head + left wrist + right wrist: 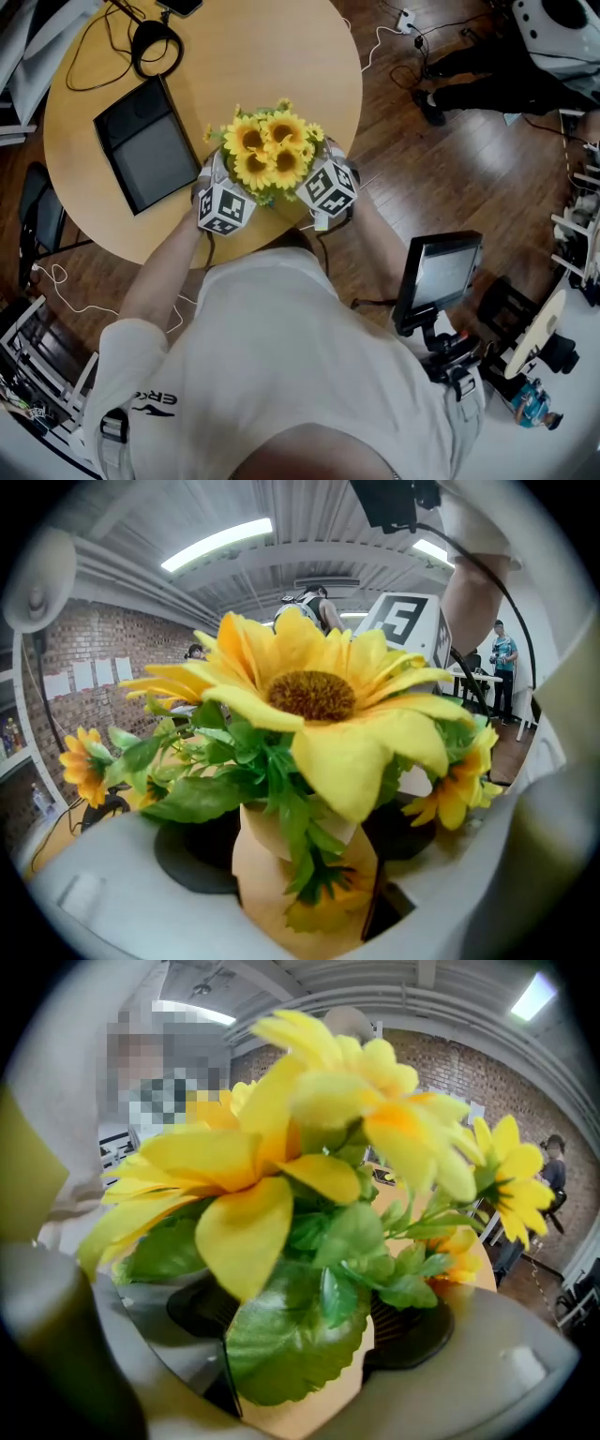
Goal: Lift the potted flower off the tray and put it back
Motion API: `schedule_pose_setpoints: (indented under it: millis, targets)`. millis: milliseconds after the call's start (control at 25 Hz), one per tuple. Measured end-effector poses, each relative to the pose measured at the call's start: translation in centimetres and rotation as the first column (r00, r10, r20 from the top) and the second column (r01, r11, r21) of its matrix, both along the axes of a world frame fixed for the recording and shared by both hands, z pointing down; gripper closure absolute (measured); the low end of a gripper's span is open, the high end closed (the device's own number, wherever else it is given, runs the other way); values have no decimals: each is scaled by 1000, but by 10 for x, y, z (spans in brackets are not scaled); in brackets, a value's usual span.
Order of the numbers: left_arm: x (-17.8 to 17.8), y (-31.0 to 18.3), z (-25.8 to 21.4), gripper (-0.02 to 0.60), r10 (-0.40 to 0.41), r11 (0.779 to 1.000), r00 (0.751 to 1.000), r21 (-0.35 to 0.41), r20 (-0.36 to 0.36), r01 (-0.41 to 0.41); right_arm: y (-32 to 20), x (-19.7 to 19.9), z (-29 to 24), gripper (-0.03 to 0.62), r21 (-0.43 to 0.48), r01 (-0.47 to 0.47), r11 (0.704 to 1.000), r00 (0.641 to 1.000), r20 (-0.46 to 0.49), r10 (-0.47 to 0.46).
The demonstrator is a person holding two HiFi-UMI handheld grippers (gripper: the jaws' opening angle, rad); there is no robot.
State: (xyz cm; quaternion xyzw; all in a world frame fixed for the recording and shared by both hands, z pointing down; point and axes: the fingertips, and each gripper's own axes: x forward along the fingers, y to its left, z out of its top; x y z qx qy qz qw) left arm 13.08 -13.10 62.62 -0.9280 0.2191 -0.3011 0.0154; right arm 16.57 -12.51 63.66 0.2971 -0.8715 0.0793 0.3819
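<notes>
Potted sunflower (269,155) stands upright between my two tools, over the near edge of the desk (281,56). I read the left hand-held gripper (223,202) and right hand-held gripper (326,187) as each clamped on its pot. The black tray (145,141) lies far-left, nearer the left one.

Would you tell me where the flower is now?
Head view: the flower is between the left tongs and right tongs at the table's near edge, right of the tray.
</notes>
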Motion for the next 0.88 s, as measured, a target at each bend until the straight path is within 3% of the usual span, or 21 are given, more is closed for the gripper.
schedule_pose_setpoints:
  millis: [440, 680, 880]
  targets:
    - [-33, -23, -57, 178, -48, 994, 998, 98, -38, 51, -26, -32, -59, 168, 111, 54, 992, 998, -12, -53]
    - [-73, -37, -99, 178, -98, 981, 994, 166, -38, 103, -42, -72, -100, 168, 182, 108, 977, 994, -9, -108]
    - [-112, -23, -108, 178, -123, 975, 992, 180, -38, 128, -29, -112, -110, 168, 203, 135, 970, 990, 6, -139]
